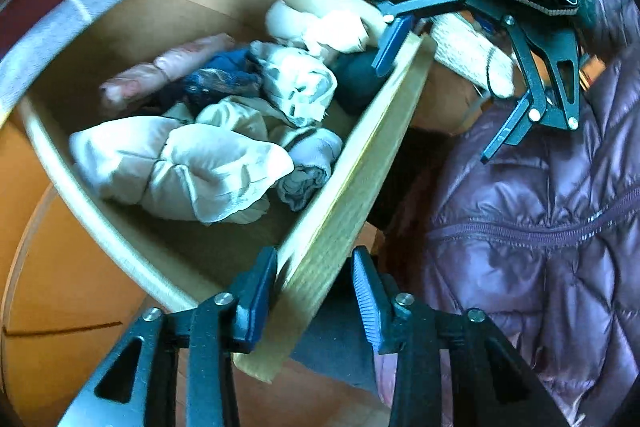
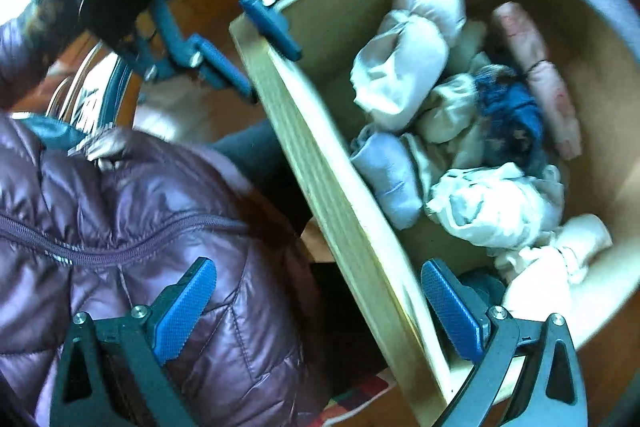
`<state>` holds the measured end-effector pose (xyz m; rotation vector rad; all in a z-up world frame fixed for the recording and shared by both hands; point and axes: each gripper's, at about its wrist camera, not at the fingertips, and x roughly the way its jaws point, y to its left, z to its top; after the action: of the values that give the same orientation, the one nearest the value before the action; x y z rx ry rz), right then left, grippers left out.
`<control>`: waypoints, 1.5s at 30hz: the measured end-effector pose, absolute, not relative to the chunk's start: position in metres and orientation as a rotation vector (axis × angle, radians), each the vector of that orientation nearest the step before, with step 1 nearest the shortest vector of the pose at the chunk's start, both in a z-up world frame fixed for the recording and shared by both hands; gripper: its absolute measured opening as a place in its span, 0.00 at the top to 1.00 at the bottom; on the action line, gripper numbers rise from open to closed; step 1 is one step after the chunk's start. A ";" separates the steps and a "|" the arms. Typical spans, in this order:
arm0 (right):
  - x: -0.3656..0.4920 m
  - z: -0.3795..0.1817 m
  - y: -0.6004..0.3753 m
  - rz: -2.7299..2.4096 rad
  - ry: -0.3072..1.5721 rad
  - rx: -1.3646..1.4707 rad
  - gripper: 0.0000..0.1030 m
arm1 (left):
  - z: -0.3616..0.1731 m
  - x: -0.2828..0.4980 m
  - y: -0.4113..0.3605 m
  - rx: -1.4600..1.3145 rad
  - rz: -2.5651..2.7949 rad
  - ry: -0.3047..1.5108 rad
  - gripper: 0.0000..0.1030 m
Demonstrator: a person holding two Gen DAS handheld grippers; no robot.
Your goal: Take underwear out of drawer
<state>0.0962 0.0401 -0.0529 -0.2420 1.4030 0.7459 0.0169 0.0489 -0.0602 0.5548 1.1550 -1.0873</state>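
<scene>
The open wooden drawer (image 1: 360, 155) holds several rolled and bunched pieces of underwear: a large white bundle (image 1: 192, 167), a dark blue piece (image 1: 224, 75), a pink roll (image 1: 160, 71) and a grey-blue roll (image 1: 308, 163). My left gripper (image 1: 314, 299) points down astride the drawer's front board, its jaws parted and the right pad clear of the wood. My right gripper (image 2: 320, 309) straddles the same front board (image 2: 340, 187) further along, jaws wide, one finger inside by a white bundle (image 2: 552, 267). Neither holds any cloth. Each gripper shows in the other's view: the right (image 1: 448, 89), the left (image 2: 250, 49).
A person's purple quilted jacket (image 1: 540, 227) fills the side outside the drawer, with a white knitted glove (image 1: 472, 59) on the hand at the right gripper. A grey fabric edge (image 1: 80, 11) runs behind the drawer. Orange wooden floor (image 1: 60, 287) lies below.
</scene>
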 end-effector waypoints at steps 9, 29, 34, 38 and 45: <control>0.095 -0.026 0.007 0.547 1.296 -0.167 0.00 | -0.035 -0.005 0.057 0.454 -0.989 1.080 0.53; 0.118 -0.012 -0.020 0.207 1.056 -0.008 0.01 | -0.012 0.004 0.040 0.076 -0.590 0.802 0.52; 0.135 -0.017 -0.033 0.155 1.061 -0.024 0.11 | -0.026 0.002 0.049 -0.017 -0.508 0.863 0.52; 0.140 -0.011 -0.044 0.120 1.030 -0.021 0.11 | -0.030 0.003 0.054 -0.040 -0.455 0.873 0.52; 0.158 -0.005 -0.052 0.119 1.009 -0.044 0.30 | -0.039 0.004 0.046 0.007 -0.428 0.908 0.46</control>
<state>0.1585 -0.0517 -0.0055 -0.0443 1.0094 0.1193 0.0040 0.0464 -0.0387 0.0073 0.9079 -0.4281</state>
